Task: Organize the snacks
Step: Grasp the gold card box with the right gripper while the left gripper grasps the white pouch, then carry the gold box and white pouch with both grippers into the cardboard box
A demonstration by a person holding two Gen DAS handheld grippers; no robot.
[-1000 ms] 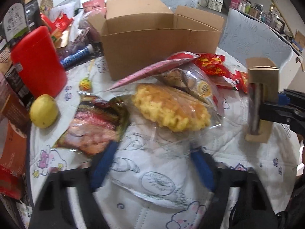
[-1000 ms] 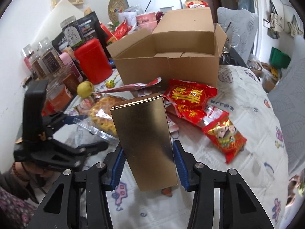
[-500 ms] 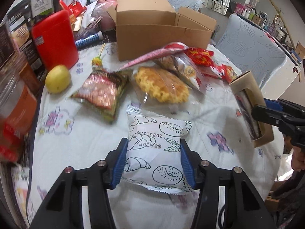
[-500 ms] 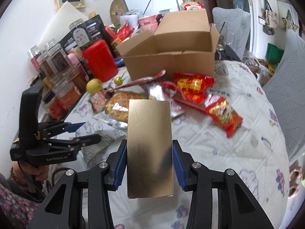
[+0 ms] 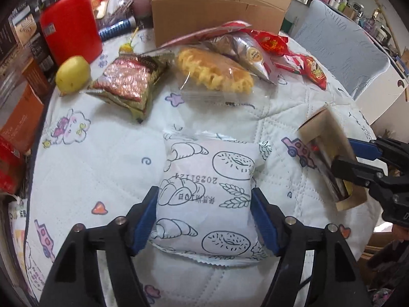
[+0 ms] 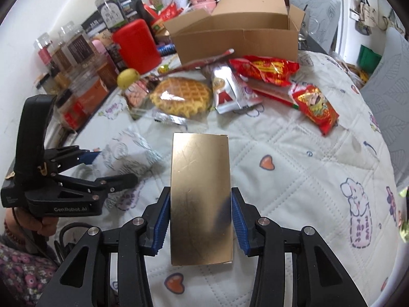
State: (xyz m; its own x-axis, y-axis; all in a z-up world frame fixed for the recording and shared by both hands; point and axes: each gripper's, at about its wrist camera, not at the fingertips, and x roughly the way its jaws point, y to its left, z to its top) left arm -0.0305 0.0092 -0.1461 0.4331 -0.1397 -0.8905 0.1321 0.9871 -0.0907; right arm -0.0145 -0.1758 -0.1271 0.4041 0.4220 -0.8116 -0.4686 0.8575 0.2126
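Since bread packet [image 5: 207, 194] looked soft, crushable, we clamped left gripper [image 5: 204, 220] fingers mid-sides; right gripper [image 6: 200, 220] fingers gripped stiff gold box [image 6: 200, 199].

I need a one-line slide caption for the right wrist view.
Right gripper holding a gold box above the quilted table, facing an open cardboard box.

A red canister [image 6: 136, 44] stands at the desk's [image 6: 301, 168] far left, with a yellow fruit [image 5: 72, 74] just beside it on the cartoon-printed quilted cover. Clear jars [image 6: 76, 43] with dark labels line the wall behind. A grey chair [image 5: 340, 48] stands past the desk's far edge.
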